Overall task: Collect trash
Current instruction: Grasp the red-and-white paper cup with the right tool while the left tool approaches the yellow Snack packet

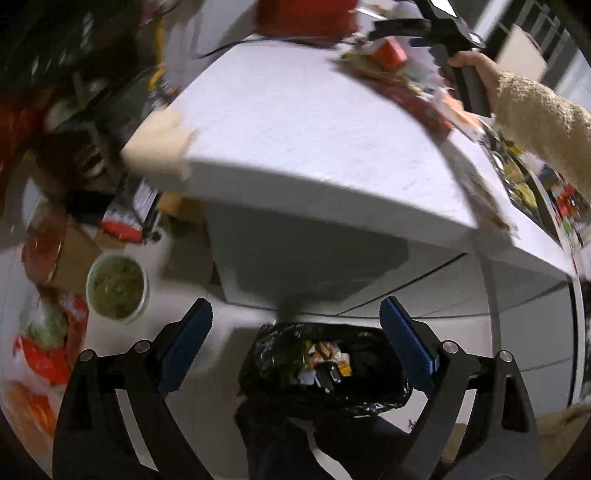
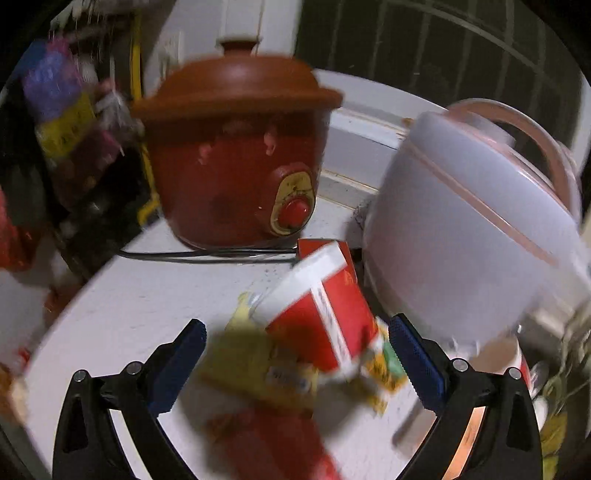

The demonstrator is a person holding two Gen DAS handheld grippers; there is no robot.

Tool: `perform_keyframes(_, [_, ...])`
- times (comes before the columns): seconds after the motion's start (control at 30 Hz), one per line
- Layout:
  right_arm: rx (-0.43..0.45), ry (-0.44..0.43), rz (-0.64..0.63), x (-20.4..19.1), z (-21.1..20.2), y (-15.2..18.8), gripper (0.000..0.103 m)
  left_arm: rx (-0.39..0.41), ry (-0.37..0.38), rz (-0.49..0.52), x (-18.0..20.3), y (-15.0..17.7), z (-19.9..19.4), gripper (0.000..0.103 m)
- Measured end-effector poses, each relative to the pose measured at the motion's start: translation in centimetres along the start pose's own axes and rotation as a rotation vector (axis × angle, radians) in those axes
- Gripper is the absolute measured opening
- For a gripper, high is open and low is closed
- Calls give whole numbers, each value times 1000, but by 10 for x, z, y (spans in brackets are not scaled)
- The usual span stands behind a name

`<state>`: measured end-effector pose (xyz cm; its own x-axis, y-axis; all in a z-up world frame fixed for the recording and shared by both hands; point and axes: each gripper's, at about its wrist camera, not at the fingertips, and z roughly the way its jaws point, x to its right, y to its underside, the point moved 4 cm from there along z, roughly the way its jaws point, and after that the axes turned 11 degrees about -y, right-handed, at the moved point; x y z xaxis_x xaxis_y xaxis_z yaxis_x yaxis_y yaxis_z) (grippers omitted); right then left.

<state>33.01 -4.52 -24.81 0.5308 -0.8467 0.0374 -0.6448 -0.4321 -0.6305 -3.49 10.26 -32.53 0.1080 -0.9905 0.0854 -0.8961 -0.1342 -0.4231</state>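
In the left wrist view my left gripper (image 1: 297,347) is open and empty above a trash bin lined with a black bag (image 1: 373,395), which holds several wrappers (image 1: 327,363). The bin stands on the floor below the white counter (image 1: 295,147). Far up the counter a pile of trash (image 1: 402,77) lies by the hand-held right gripper (image 1: 391,27). In the right wrist view my right gripper (image 2: 297,363) is open around a red and white box (image 2: 325,314) and yellow wrappers (image 2: 255,365) on the counter, without touching them.
A red slow cooker (image 2: 236,162) and a white rice cooker (image 2: 476,229) stand behind the trash, with a black cord (image 2: 207,254) across the counter. A bowl of green scraps (image 1: 117,286) and bags (image 1: 44,343) lie on the floor left of the bin.
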Motion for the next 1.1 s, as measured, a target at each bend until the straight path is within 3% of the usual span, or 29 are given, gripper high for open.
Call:
perform_keyframes(0.1, [-62, 58, -25, 3, 26, -8, 98, -37, -4, -69, -21, 4, 6, 90])
perform_keyframes(0.2, [-105, 35, 35, 11, 41, -12, 98, -46, -4, -110, -34, 5, 8, 90])
perform_keyframes(0.23, [-112, 23, 44, 14, 42, -12, 95, -46, -6, -115, -34, 4, 9, 90])
perform_keyframes(0.27, [-119, -1, 51, 14, 43, -12, 87, -45, -6, -113, -34, 2, 9, 90])
perform_keyframes(0.3, [-118, -7, 56, 15, 42, -12, 86, -43, -5, -108, -35, 2, 8, 90])
perform_keyframes(0.37, [-109, -66, 78, 15, 36, -11, 60, -37, 4, -93, -32, -2, 7, 90])
perform_keyframes(0.4, [-107, -93, 92, 14, 30, -9, 55, -34, 8, -86, -30, -4, 7, 90])
perform_keyframes(0.43, [-95, -108, 97, 12, 22, -8, 35, -28, 14, -76, -27, -6, 7, 90])
perform_keyframes(0.47, [-83, -122, 106, 12, 14, -8, 23, -17, 22, -59, -22, -10, 6, 90])
perform_keyframes(0.53, [-74, -172, 126, 13, 0, -2, 17, -5, 28, -27, -16, -17, 4, 90])
perform_keyframes(0.67, [-42, -221, 131, 16, -32, 8, 7, 26, 66, 29, 5, -35, 0, 90])
perform_keyframes(0.9, [94, -324, 219, 28, -125, 35, 6, 135, 101, 139, 51, -91, -16, 90])
perform_keyframes(1.1, [217, -369, 257, 25, -222, 84, 6, 212, 47, 227, 95, -202, 17, 90])
